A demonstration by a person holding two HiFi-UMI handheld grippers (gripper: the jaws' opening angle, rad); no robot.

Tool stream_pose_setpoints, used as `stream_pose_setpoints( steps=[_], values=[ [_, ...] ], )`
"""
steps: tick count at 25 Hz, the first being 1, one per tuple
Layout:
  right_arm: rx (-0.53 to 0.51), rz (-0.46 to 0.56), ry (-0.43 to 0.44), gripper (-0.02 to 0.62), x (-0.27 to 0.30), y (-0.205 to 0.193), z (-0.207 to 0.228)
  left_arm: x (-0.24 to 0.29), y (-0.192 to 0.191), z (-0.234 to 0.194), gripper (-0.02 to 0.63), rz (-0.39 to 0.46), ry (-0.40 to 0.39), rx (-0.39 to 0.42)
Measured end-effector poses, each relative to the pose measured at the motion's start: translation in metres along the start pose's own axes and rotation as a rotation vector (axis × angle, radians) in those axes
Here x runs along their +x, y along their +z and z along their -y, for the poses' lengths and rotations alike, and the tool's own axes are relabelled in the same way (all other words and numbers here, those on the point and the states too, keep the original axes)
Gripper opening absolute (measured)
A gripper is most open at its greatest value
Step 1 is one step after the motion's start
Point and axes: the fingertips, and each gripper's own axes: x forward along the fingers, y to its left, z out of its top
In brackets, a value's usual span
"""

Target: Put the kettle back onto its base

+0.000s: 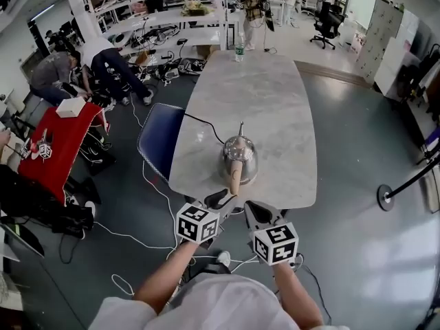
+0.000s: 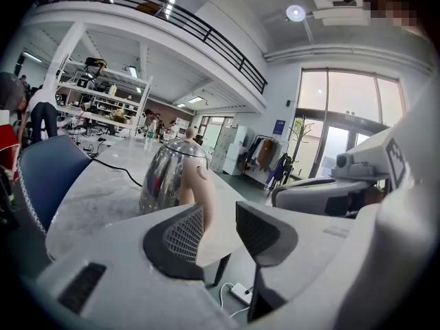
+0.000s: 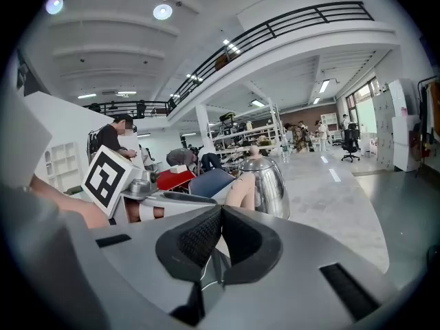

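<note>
Standing: kettle (image 1: 239,158) upright at the near end of the counter (image 1: 261,95), handle (image 1: 236,177) facing the person.
Left hand-held gripper (image 1: 223,196): jaws wide, empty, just short of the handle.
Right hand-held gripper (image 1: 256,208): jaws pressed together, empty, beside the left one.

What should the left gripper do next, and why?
Probably ease forward: the left gripper has its fingers apart, short of the handle of the kettle, nothing between them; the right gripper is shut. Whether a base lies beneath is unclear.
</note>
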Motion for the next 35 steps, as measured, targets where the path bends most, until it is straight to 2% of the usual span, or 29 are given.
stream_pose_setpoints(
  steps=[8, 13, 35],
  values=[
    [-0.012, -0.006, 0.034, 0.005, -0.014, -0.005, -0.011, -0.014, 0.010, 0.038, 0.095, 0.040, -0.010, 0.053],
    [-0.026, 0.000, 0.037, 0.005, -0.019, -0.005, -0.017, -0.022, 0.010, 0.049, 0.009, 0.057, -0.007, 0.070],
    [-0.019, 0.013, 0.044, 0.005, -0.032, -0.015, -0.016, -0.020, -0.001, 0.063, 0.008, 0.048, -0.018, 0.081]
  ],
)
